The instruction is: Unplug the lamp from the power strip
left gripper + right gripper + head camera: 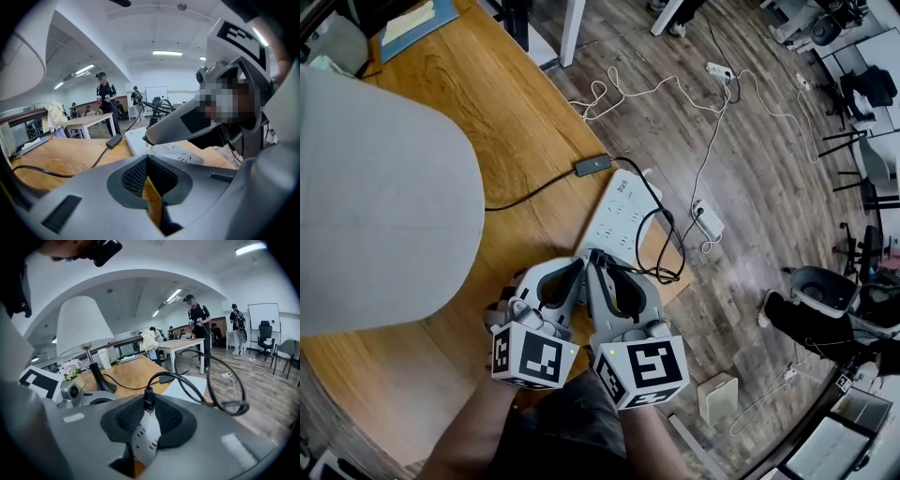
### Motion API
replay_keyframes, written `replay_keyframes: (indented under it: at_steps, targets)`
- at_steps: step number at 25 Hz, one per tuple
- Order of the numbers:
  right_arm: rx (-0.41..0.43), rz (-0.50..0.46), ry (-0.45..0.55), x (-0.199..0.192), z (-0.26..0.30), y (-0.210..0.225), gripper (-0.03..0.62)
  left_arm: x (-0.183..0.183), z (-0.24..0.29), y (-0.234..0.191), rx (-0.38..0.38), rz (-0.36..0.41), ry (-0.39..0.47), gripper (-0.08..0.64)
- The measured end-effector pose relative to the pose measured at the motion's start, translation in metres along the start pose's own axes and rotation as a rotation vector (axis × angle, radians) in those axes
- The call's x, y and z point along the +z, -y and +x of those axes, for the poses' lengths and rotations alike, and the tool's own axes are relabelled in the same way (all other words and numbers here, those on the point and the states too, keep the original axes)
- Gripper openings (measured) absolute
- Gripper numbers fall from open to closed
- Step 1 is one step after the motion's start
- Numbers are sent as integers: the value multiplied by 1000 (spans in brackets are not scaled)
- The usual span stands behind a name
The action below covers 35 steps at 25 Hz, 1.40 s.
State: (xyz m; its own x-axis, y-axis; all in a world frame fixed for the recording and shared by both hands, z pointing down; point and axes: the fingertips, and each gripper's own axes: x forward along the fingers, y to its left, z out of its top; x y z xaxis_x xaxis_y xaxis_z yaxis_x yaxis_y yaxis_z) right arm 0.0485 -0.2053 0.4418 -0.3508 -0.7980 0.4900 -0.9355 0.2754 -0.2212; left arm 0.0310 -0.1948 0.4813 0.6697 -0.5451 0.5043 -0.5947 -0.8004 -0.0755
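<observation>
Head view and the two gripper views. The wooden table [534, 122] ran diagonally across the head view, above a plank floor [750, 187]. The white lampshade [375, 197] filled the left of that view; in the right gripper view it stood on a thin dark stem [93, 369] far back on the tabletop.

Both forearms entered from the lower edge of the head view. The hands held the two grippers side by side, aimed away from the person and tilted downward, with the marker cubes turned up toward the camera. Their tips converged over the near end of the power strip.

The left gripper [577, 264] had its jaws pressed together with nothing between them; only bare wood showed through the gap behind the pads [136, 176]. The right gripper [598, 261] lay just beside it, jaws pinching the lamp's plug.

The white power strip [614, 220] lay flat near the table's edge, just beyond both tips.

The black cable [206, 380] rose from the plug in a wide loop and hung beside the strip; a further length crossed the table toward the lampshade.

The white plug [146, 432] sat upright between the right pads, its black strain relief pointing away from the camera and wood visible beneath it, short of the strip.

An inline switch [592, 166] lay on the cable beyond the strip's far end.
</observation>
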Motion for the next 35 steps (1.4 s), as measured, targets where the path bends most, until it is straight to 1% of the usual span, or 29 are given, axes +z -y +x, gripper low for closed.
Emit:
replay_keyframes:
  at_steps: [5, 8, 10, 14, 19, 24, 27, 32, 35]
  targets:
    - [-14, 35, -14, -10, -1, 4, 81, 1, 0, -1, -17, -6, 9, -5]
    - [-18, 46, -23, -13, -1, 7, 83, 2, -3, -3, 0, 1, 11, -5]
    - [-17, 50, -27, -14, -3, 9, 83, 3, -6, -5, 12, -9, 17, -5]
    - [8, 50, -42, -16, -5, 2, 84, 7, -13, -10, 26, -49, 39, -5]
    - [57, 45, -77, -17, -7, -17, 86, 12, -32, -17, 90, -60, 40, -5]
    - [94, 16, -115, -23, -1, -35, 87, 7, -50, -25, 127, -117, 48, -5]
    - [106, 5, -130, -26, 3, -44, 89, 3, -60, -27, 142, -139, 60, -5]
    - [124, -26, -162, -30, 5, -58, 91, 3, -77, -30, 163, -207, 85, -5]
    - [137, -54, -181, -36, 8, -66, 91, -1, -85, -34, 179, -224, 93, -5]
